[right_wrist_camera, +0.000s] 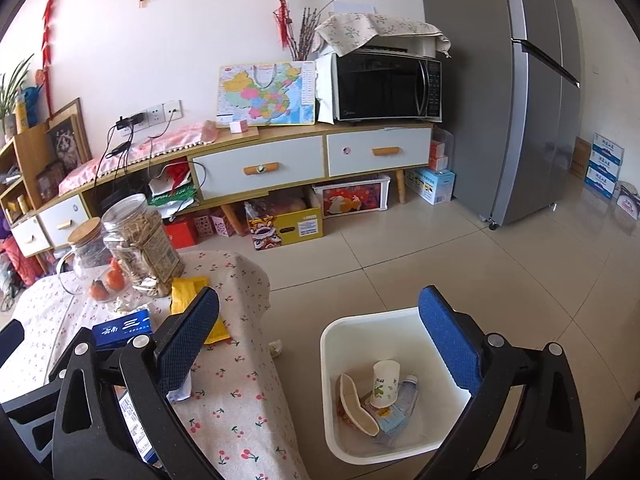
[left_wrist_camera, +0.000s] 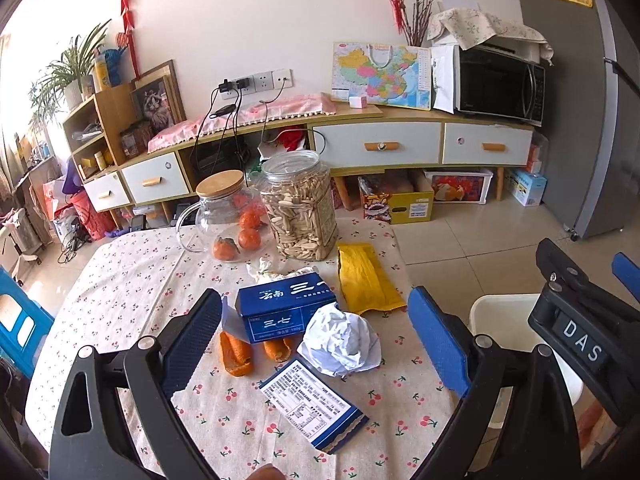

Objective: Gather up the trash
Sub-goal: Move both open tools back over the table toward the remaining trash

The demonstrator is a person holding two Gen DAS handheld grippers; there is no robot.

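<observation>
Cherry-print tablecloth; yellow packet long axis pointing away; both grippers' jaws wide apart, empty.

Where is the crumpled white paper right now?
In the left wrist view, the crumpled paper lies on the table, right of the blue box and below the yellow packet.

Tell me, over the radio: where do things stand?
Both tools empty, left tool and right tool open. Crumpled paper on table. Bin beside it. Nothing blocking.
</observation>
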